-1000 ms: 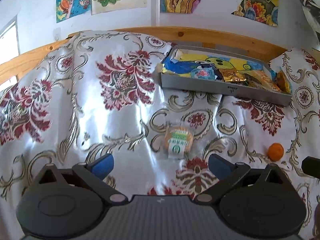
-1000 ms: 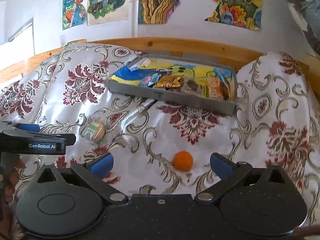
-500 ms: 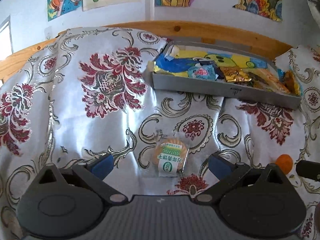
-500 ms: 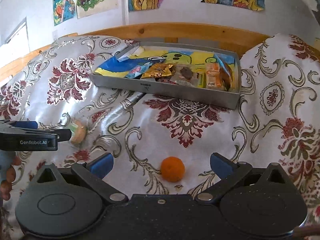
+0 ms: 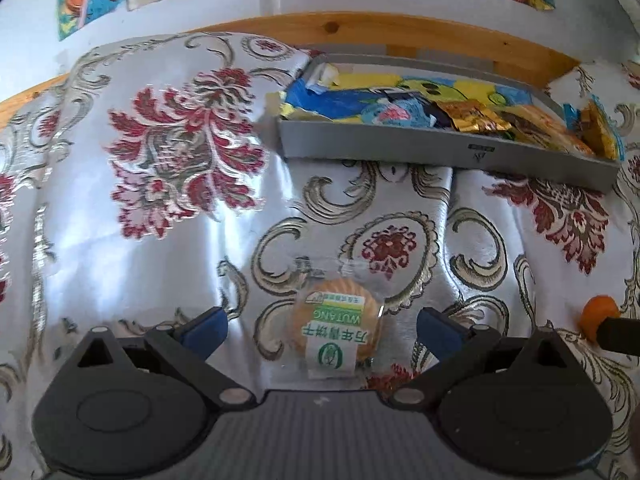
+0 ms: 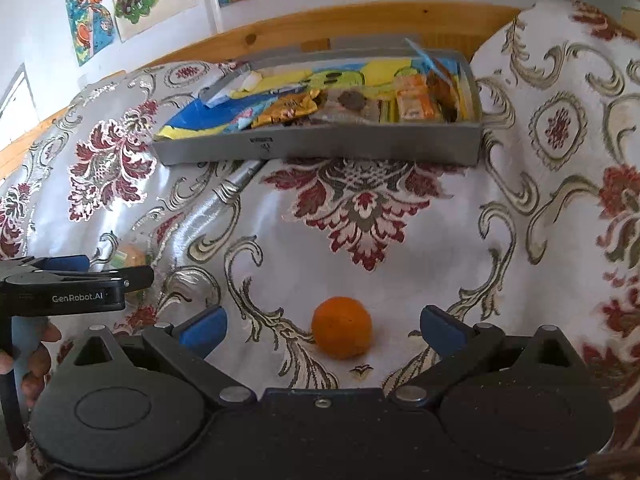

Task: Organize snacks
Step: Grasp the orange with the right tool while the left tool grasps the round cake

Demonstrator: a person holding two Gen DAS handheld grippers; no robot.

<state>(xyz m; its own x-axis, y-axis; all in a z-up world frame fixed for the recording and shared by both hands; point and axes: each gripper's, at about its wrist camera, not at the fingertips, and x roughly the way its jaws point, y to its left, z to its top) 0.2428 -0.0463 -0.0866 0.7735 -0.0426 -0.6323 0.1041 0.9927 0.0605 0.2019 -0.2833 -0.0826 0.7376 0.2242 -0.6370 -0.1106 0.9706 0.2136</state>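
the left gripper (image 5: pixel 320 326) is hovering low with its jaws spread wide, the wrapped biscuit (image 5: pixel 336 330) lying on the floral cloth (image 5: pixel 160 240) between the blue fingertips (image 5: pixel 204 326), untouched. the right gripper (image 6: pixel 320 326) is likewise standing wide open, straddling the small orange (image 6: pixel 342 332). beyond both, the grey tray (image 6: pixel 320 146) of snack packets is resting near the wooden rail (image 6: pixel 360 26).

One biscuit packet (image 5: pixel 338 330), one orange (image 6: pixel 342 333), one tray (image 6: pixel 320 148)
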